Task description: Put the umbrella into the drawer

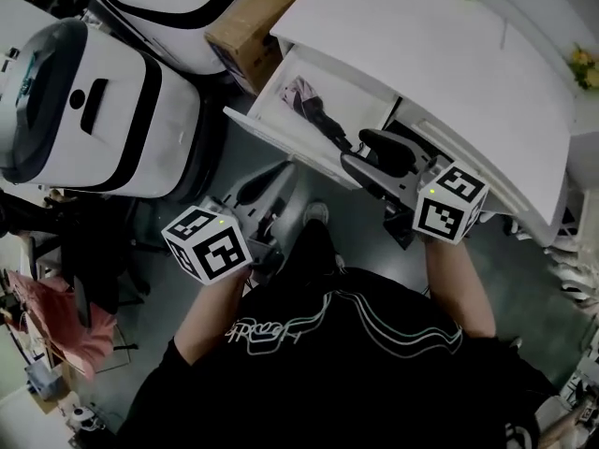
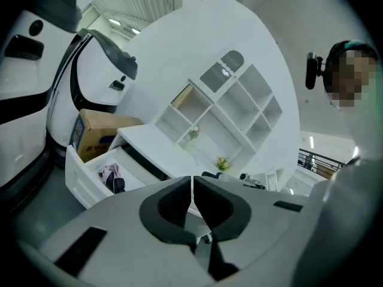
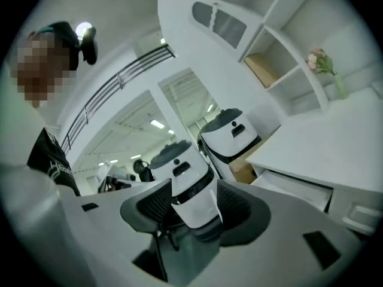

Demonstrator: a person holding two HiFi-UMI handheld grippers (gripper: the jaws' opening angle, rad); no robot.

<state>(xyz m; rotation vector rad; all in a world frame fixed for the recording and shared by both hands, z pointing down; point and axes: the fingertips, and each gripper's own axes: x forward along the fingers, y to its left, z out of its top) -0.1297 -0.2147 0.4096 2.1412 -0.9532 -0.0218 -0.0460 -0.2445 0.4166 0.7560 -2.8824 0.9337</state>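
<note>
The folded umbrella (image 1: pixel 312 107), pale patterned cloth with a black handle, lies inside the open white drawer (image 1: pixel 271 131) under the desk. In the left gripper view the same umbrella (image 2: pixel 111 178) shows in the drawer (image 2: pixel 81 183) at the lower left. My right gripper (image 1: pixel 371 159) hovers just in front of the drawer, jaws wide apart and empty; in its own view only a distant white machine shows past its gripper (image 3: pixel 191 205). My left gripper (image 1: pixel 260 191) hangs lower, left of the drawer front, and its gripper (image 2: pixel 192 197) has its pads together with nothing in them.
The white curved desk (image 1: pixel 440 54) spans the upper right. A cardboard box (image 1: pixel 255 24) and large white machines (image 1: pixel 89 110) stand left of the drawer. A white wall shelf (image 2: pixel 222 103) with flowers rises behind the desk. The person's torso fills the bottom of the head view.
</note>
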